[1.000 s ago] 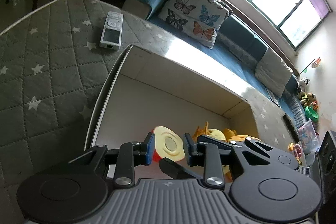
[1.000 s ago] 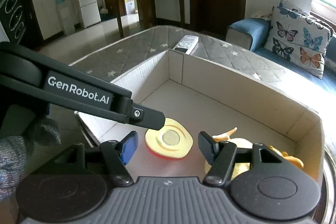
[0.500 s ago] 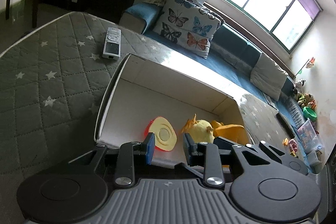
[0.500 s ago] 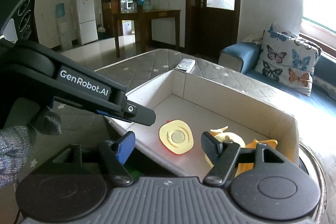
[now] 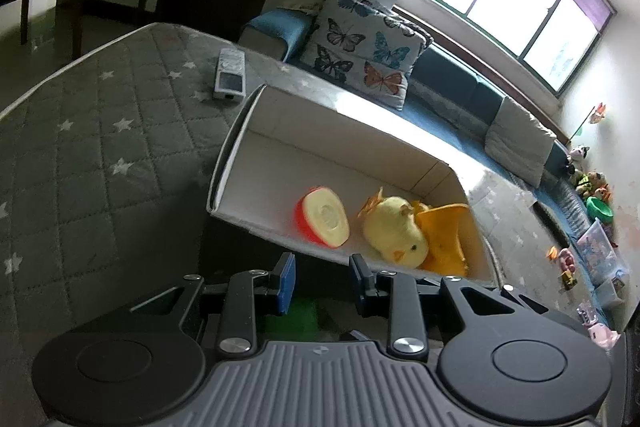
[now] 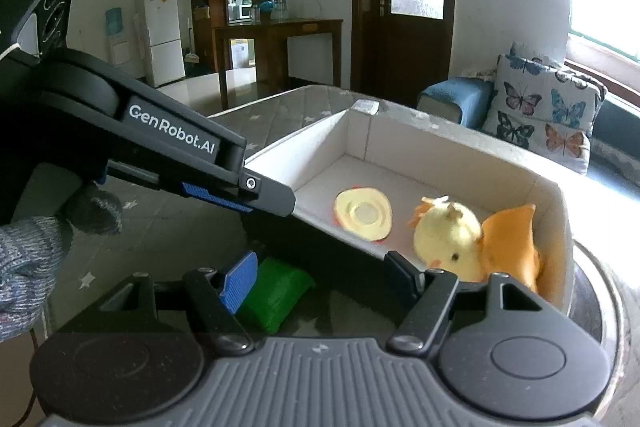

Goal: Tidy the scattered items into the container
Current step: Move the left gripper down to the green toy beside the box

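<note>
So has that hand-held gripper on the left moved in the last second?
Yes. The left hand-held gripper has pulled back out of the cardboard box; its fingertips now sit outside the near wall, empty.

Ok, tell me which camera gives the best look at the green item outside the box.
The right wrist view. There the green item lies in full sight on the quilted cover, just outside the white box, beside the right gripper's blue pad. The left wrist view shows only a dim green patch between the left gripper's fingers.
</note>
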Demonstrator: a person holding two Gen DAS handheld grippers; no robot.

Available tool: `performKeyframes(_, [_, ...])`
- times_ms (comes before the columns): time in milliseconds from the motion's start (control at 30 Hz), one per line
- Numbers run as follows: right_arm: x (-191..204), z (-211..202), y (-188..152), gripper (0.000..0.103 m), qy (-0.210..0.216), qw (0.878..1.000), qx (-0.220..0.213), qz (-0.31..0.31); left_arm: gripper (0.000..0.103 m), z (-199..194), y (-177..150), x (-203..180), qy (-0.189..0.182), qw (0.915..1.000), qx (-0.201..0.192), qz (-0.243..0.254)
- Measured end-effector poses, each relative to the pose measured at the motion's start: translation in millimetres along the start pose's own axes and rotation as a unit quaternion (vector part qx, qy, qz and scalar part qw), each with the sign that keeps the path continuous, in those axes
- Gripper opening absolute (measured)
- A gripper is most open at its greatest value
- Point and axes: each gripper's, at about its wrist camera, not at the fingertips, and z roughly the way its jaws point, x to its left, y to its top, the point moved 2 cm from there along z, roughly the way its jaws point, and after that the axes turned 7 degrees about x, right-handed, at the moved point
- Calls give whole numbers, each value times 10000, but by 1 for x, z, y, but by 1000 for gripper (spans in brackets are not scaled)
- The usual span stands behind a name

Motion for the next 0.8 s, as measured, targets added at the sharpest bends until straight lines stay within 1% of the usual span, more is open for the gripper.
performKeyframes(233, [4,2,-12,71,52,9999,68,149,32,2,-10,8,188,9997,82,-91])
performKeyframes(400, [5,5,-19,71,68,9996,146,217,32,4,-17,14,216,9995,160,-149])
performKeyframes(600, [8,9,-25,71,101,9993,226,272,32,3,-20,20,212,9995,147,-201])
performKeyframes(700, [10,12,-29,71,74,9993,261,275,32,4,-21,25,250,9993,147,-236])
performKeyframes(800, [11,14,-31,71,92,9990,294,317,32,5,-21,30,364,9988,164,-297])
